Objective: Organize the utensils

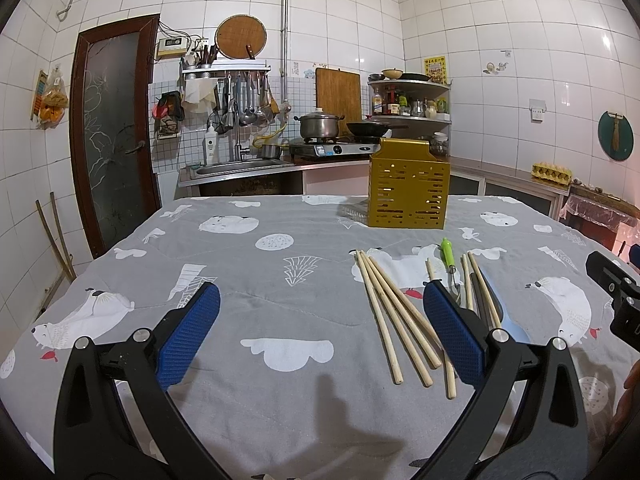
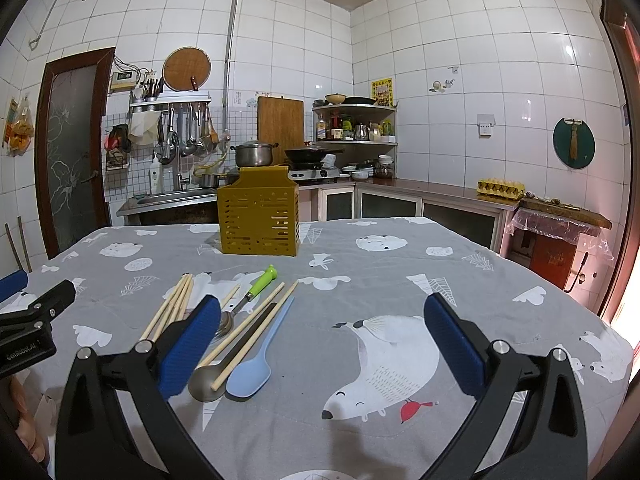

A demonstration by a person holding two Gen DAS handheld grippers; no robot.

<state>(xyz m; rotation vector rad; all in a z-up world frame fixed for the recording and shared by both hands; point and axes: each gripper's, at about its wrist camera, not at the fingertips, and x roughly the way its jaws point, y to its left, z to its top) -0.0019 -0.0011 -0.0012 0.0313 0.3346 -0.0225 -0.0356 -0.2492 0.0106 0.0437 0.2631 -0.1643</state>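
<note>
In the left wrist view, the left gripper (image 1: 320, 328) hovered above the tablecloth (image 1: 240, 240) with its jaws spread wide and nothing between them. The gold utensil holder (image 1: 408, 192) stood upright near the far table edge, and a bundle of wooden chopsticks (image 1: 394, 320) lay nearer than the holder, just inside the gripper's right finger, long axes running toward the holder. Bare cloth lay left of the holder. In the right wrist view, the right gripper (image 2: 320, 340) was likewise spread and empty. The holder (image 2: 259, 216) stood at the far edge; nearer than it, beside the gripper's left finger, lay the chopsticks (image 2: 170, 312), a green-handled utensil (image 2: 260, 282), a metal spoon (image 2: 216, 376) and a blue spoon (image 2: 252, 372), all angled toward the holder. Open cloth extended right of the holder.
</note>
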